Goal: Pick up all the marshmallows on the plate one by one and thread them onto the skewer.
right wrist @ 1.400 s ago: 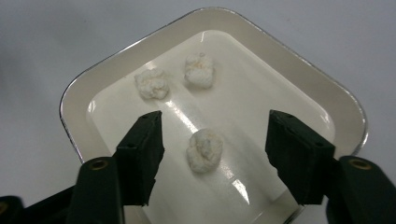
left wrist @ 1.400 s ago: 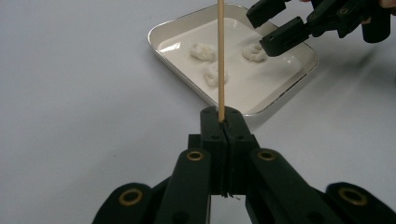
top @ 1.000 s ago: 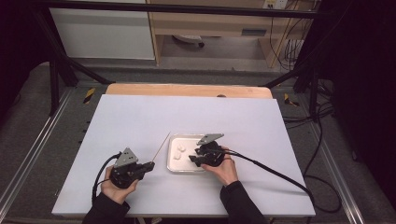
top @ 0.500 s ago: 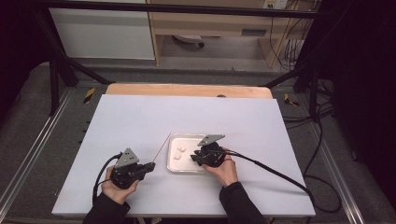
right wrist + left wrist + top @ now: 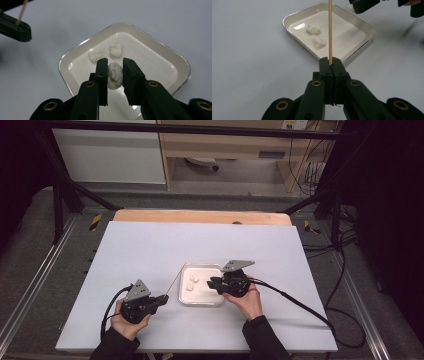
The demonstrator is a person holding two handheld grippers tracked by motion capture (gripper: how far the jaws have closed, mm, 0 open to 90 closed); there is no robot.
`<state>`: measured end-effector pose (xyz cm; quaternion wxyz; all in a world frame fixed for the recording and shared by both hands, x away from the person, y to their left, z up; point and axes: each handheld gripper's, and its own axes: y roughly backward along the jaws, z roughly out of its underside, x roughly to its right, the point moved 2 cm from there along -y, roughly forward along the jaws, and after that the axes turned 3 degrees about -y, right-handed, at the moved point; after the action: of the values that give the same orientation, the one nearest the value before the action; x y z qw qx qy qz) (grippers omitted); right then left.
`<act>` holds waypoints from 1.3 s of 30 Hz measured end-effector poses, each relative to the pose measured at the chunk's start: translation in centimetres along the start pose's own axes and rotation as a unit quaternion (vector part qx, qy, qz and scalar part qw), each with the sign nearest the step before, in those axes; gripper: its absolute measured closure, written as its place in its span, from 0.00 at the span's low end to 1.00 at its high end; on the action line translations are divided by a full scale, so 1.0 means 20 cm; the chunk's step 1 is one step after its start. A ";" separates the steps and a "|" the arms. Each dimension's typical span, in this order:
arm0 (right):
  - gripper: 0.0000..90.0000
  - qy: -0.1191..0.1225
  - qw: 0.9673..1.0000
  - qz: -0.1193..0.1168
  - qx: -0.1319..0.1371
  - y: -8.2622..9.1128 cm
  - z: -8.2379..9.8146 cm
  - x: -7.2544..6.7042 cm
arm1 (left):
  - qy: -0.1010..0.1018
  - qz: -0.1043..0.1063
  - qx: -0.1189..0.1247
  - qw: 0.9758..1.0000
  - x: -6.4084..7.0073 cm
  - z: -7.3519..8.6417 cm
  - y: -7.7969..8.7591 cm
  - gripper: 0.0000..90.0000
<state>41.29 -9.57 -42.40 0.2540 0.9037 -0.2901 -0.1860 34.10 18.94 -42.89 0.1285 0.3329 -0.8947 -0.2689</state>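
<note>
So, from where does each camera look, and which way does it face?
High view: above the table's near side, facing forward and down; forearms, both hands.
Left gripper view: along shut jaws pinching the skewer, toward the tray.
Right gripper view: along jaws around a white lump, over the tray.
Shared: tray, two loose lumps.

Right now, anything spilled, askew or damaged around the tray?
Nothing stands out. The white tray sits flat on the table, with two white lumps inside it. The right tongs have just been closing on a third white lump. The left tongs are shut on a thin wooden skewer, intact.
</note>
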 end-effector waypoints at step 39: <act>0.86 -0.062 0.985 -0.092 0.133 0.35 -0.15 -0.02 | -0.056 0.048 0.001 0.997 0.28 -0.06 -0.14 0.98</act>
<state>39.49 -13.13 -35.93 0.0949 0.9389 -0.2430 -0.2243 32.04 12.94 -43.17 0.0905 0.2746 -0.9156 -0.2794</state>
